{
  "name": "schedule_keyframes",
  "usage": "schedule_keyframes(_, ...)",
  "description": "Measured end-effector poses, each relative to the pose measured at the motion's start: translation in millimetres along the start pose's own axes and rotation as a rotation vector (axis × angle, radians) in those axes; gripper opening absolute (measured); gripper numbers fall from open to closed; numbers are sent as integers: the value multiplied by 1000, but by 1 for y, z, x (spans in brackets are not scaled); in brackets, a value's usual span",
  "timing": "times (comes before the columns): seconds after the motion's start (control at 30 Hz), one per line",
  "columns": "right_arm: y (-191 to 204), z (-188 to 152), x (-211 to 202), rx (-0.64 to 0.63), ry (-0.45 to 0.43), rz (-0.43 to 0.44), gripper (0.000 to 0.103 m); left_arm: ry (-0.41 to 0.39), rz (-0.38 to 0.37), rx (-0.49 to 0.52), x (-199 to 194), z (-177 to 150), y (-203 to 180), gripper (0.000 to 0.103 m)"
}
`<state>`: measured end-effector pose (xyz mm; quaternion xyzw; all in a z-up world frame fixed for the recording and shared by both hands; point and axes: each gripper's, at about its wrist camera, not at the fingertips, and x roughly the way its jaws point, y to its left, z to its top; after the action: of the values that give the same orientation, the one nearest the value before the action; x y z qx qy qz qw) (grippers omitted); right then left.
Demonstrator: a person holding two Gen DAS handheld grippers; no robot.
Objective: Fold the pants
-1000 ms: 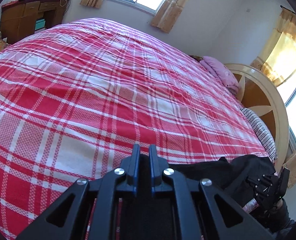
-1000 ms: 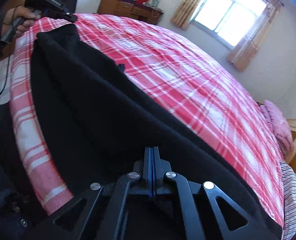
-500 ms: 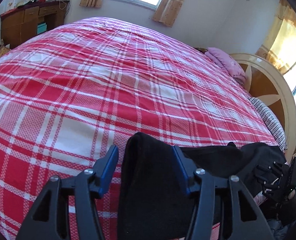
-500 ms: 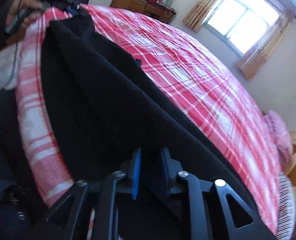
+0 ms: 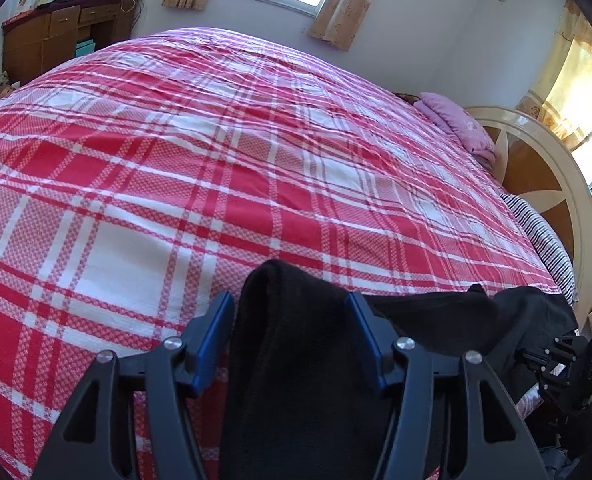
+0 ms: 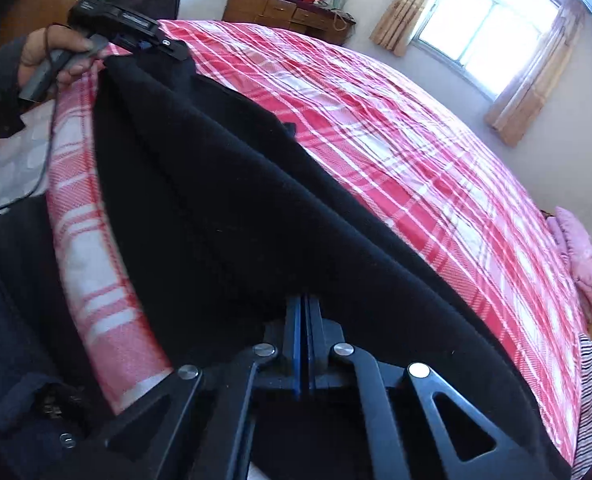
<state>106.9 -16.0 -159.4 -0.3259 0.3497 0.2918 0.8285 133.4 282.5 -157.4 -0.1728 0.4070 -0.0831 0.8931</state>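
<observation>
Black pants (image 6: 223,200) lie stretched along the near edge of a bed with a red and white plaid cover (image 5: 255,152). My left gripper (image 5: 289,312) is open, its blue-lined fingers (image 5: 215,328) standing on either side of one end of the pants (image 5: 296,360). My right gripper (image 6: 304,304) is shut, its tips against the other end of the pants; the fabric hides the pinch. The left gripper also shows in the right wrist view (image 6: 135,28), and the right gripper shows in the left wrist view (image 5: 572,364).
A wooden dresser (image 5: 55,40) with clutter on top stands by the far wall. A pink pillow (image 5: 460,128) and a round cream headboard (image 5: 552,184) are at the bed's right end. Curtained windows (image 6: 480,28) are behind the bed.
My left gripper has opened from shut and the pants end now lies loose between its fingers. My right gripper opened a little half a second ago and is shut again.
</observation>
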Motion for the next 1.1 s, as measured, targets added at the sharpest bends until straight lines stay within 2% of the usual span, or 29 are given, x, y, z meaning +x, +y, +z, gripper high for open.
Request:
schedule_keyframes(0.2, -2, 0, -32, 32, -25, 38, 1, -2, -5, -5, 0, 1, 2, 60)
schedule_keyframes(0.33, 2, -3, -22, 6, 5, 39, 6, 1, 2, 0, 0, 2, 0, 60)
schedule_keyframes(0.4, 2, -6, -13, 6, 23, 42, 33, 2, 5, 4, 0, 1, -1, 60)
schedule_keyframes(0.43, 2, -7, -10, 7, 26, 40, 55, 1, 5, 5, 0, 1, -1, 60)
schedule_keyframes(0.47, 3, -7, -8, 3, 18, 41, 60, 0, 4, 7, 0, 1, -1, 60)
schedule_keyframes(0.53, 6, -7, -6, -17, 3, 14, 60, 0, 2, 7, 1, 0, 0, 60)
schedule_keyframes(0.6, 6, -6, 0, -28, 28, -2, 59, -3, -1, 5, 1, 0, 0, 62)
schedule_keyframes(0.63, 7, -6, 3, -33, 33, -9, 52, -4, -7, 5, 1, 0, 0, 63)
schedule_keyframes(0.67, 6, -6, 6, -35, 34, -10, 32, -6, -9, 4, 1, 0, 0, 64)
schedule_keyframes(0.73, 1, -3, 9, 6, 40, 19, 9, -8, -7, 6, 1, -1, -1, 65)
schedule_keyframes(0.77, 0, -1, 6, 12, 31, 19, 3, -7, -7, 8, 0, -1, -1, 65)
schedule_keyframes(0.83, 1, 3, -7, 8, 3, 6, 3, -5, -12, 6, -1, -1, -1, 65)
schedule_keyframes(0.93, 1, 6, -36, 32, -27, 55, 3, -6, -18, 5, -2, -1, 1, 65)
schedule_keyframes(1.1, 22, -5, -46, -16, 12, 101, 3, -9, -7, 12, -1, -2, -1, 65)
